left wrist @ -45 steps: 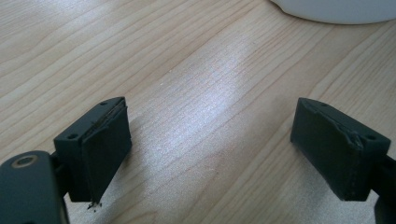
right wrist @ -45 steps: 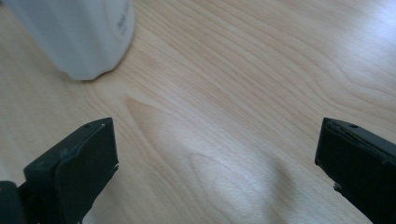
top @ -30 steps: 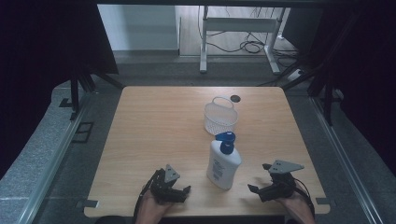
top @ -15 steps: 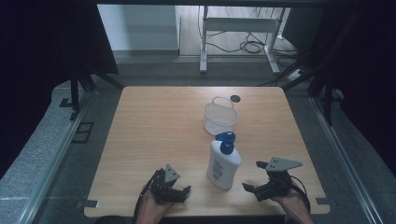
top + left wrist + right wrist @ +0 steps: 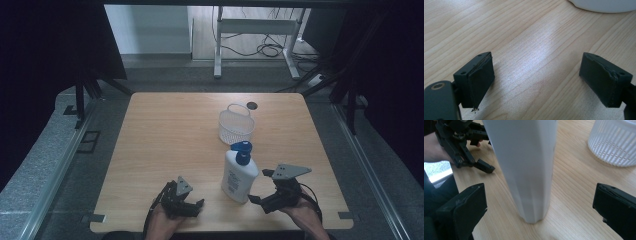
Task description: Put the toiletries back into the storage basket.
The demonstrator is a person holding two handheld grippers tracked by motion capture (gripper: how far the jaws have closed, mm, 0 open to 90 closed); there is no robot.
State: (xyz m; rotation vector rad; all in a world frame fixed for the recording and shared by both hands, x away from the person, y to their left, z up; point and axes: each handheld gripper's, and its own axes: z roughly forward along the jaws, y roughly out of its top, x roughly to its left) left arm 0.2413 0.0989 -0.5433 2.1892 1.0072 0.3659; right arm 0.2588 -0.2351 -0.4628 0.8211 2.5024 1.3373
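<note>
A white pump bottle [image 5: 239, 175] with a blue pump head stands upright near the table's front edge. Just behind it sits a small white slatted basket [image 5: 236, 125] with a handle. My right gripper [image 5: 261, 186] is open just right of the bottle. In the right gripper view the bottle [image 5: 524, 167] stands between the two spread jaws of the gripper [image 5: 540, 195], untouched, with the basket [image 5: 614, 142] behind. My left gripper [image 5: 195, 206] rests open at the front, left of the bottle, and its own view [image 5: 536, 72] has bare wood between its jaws.
The wooden table [image 5: 165, 135] has free room across its left half and back. A small dark round spot [image 5: 251, 105] lies behind the basket. Dark curtains, a metal frame and floor cables surround the table. The left gripper [image 5: 461, 142] shows in the right gripper view.
My right gripper has slid left toward the bottle, so the bottle now stands between its jaws. The left gripper, bottle and basket have stayed put.
</note>
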